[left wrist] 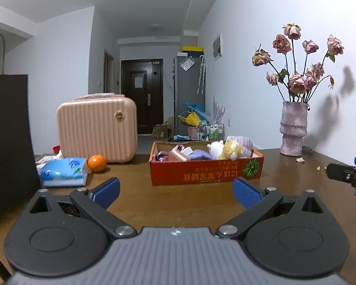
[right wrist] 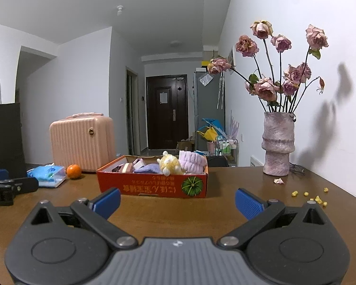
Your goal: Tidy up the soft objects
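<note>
Brown wood table (left wrist: 201, 204) fills the left wrist view. The left gripper (left wrist: 176, 191) hovers with jaws spread wide and empty; the red box (left wrist: 206, 169) sits at 12 o'clock, holding a yellow plush toy (left wrist: 232, 152) and a purple cloth (left wrist: 199, 154). The tissue pack (left wrist: 64, 172) lies at 10 o'clock beside an orange (left wrist: 96, 163).

From the right wrist view, the right gripper (right wrist: 178, 200) is likewise spread and empty, the box (right wrist: 152, 185) at 12 o'clock. Likely best: approach slowly from above and pinch each soft item mid-body.
</note>
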`<state>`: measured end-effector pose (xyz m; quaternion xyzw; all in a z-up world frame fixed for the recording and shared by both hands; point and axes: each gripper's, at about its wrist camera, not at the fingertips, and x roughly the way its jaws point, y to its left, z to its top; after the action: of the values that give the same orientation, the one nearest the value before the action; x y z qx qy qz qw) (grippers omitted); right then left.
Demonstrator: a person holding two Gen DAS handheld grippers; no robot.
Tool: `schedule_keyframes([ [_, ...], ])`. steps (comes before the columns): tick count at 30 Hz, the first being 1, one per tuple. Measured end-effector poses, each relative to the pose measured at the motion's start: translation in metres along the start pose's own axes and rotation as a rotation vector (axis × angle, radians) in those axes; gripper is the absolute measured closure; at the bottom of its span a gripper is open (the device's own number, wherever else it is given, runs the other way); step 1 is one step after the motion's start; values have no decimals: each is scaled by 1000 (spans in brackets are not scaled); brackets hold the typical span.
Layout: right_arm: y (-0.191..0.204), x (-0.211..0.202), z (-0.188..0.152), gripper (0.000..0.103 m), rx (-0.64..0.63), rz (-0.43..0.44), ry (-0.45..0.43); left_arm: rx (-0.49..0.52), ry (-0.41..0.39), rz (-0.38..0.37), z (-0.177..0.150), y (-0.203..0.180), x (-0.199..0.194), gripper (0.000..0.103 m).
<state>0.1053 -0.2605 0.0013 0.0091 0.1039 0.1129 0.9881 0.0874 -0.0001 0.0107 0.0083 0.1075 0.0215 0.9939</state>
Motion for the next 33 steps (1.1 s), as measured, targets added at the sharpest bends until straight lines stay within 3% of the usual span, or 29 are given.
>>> schedule_keyframes([
  [14,8,-26,2,0,-20,7,-24,-16,-8,19,-6,5,-31,0],
  [33,11,-30,3,0,-27,7,-29,-15,-30,16,-8,5,-39,0],
])
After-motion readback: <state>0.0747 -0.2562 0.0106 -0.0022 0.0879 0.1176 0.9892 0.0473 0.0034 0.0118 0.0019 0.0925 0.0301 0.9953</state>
